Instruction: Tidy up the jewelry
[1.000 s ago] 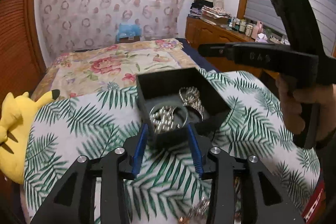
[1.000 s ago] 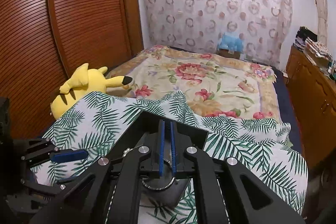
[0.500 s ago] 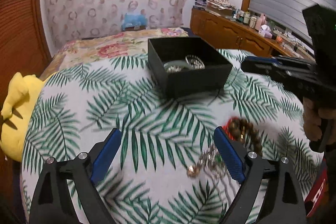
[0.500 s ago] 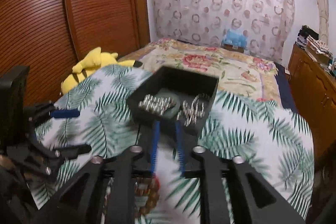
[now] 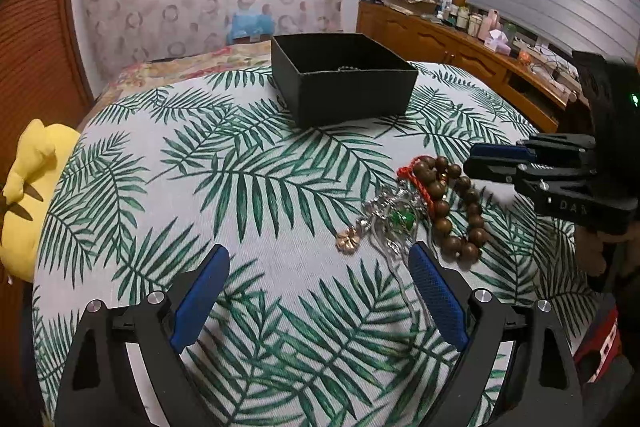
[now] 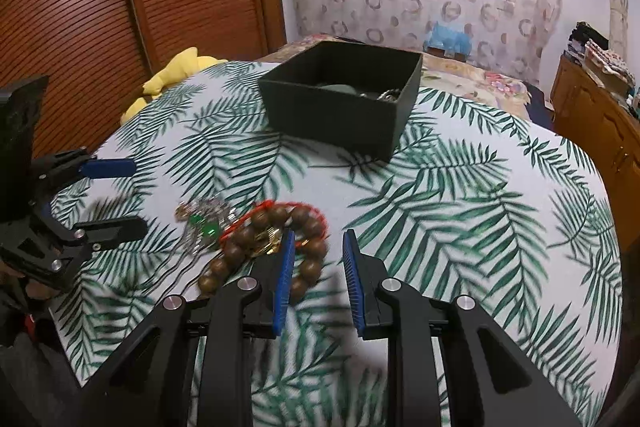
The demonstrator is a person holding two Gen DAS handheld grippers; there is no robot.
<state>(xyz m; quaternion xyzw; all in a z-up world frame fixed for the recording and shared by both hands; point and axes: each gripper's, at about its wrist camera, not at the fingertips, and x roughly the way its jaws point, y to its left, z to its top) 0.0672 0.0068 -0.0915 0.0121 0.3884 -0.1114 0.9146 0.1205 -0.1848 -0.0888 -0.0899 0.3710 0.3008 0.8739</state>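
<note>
Both grippers had pulled back from the black box (image 5: 344, 83) since a second ago, and the box now sat far off instead of right under them. The left gripper (image 5: 320, 291) had spread wide and held nothing. The right gripper (image 6: 318, 279) had opened part way and also held nothing; a second ago it was shut tight.

Nearest lay the loose jewelry on the leafy cloth of the counter (image 6: 480, 207). The brown bead bracelet (image 6: 276, 247) with its red cord lay touching the right gripper's left finger. Just beside it, to the left in the right wrist view, sat a tangle of silver chain with a green stone (image 5: 394, 223).

To do this step well, I think the right gripper should slide left so one bead sits between its fingers, then close gently, so the tangled chain is not dragged along.

Farther away, the box showed a few shiny pieces inside. Far left lay a yellow plush toy (image 5: 28, 195).
</note>
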